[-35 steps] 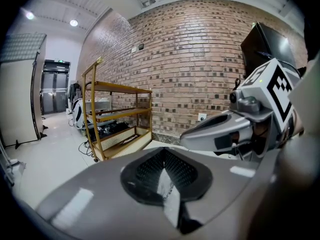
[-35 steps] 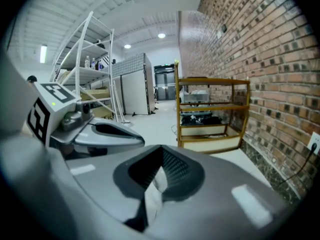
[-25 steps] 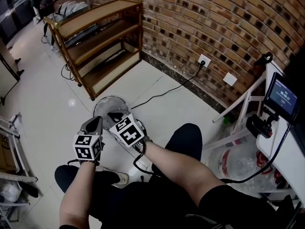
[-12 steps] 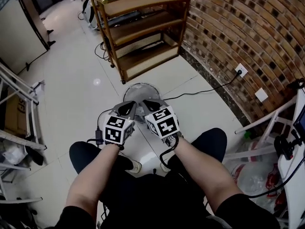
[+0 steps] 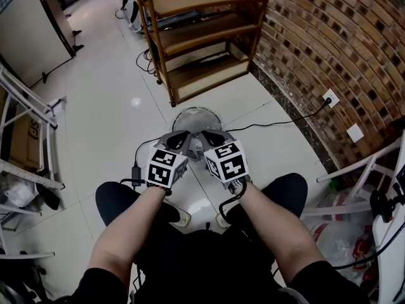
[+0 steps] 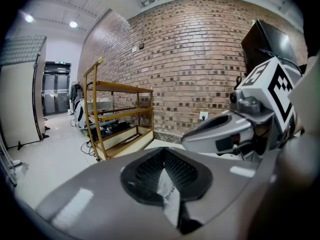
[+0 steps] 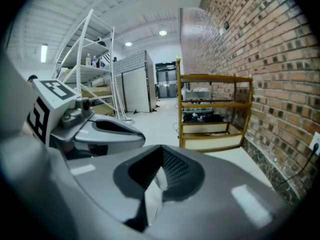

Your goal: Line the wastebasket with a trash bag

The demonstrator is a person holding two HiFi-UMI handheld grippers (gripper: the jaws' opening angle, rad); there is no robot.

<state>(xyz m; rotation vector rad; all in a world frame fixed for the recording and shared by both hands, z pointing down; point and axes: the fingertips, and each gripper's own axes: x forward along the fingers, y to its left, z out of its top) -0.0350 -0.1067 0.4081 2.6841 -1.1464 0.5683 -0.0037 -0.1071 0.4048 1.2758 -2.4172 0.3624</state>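
Step in hand: opening the bag. We hold the left gripper (image 5: 178, 139) and right gripper (image 5: 212, 137) side by side, above the wastebasket (image 5: 190, 113) on the floor (image 5: 107, 106). Each gripper's jaws are clamped on thin pale film, apparently the trash bag (image 6: 167, 196). Next, we judge, separate the hands to spread its mouth over the rim.

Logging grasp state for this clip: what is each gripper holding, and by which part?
The left gripper and the right gripper are each shut on a thin fold of pale trash bag; which part of it cannot be told.
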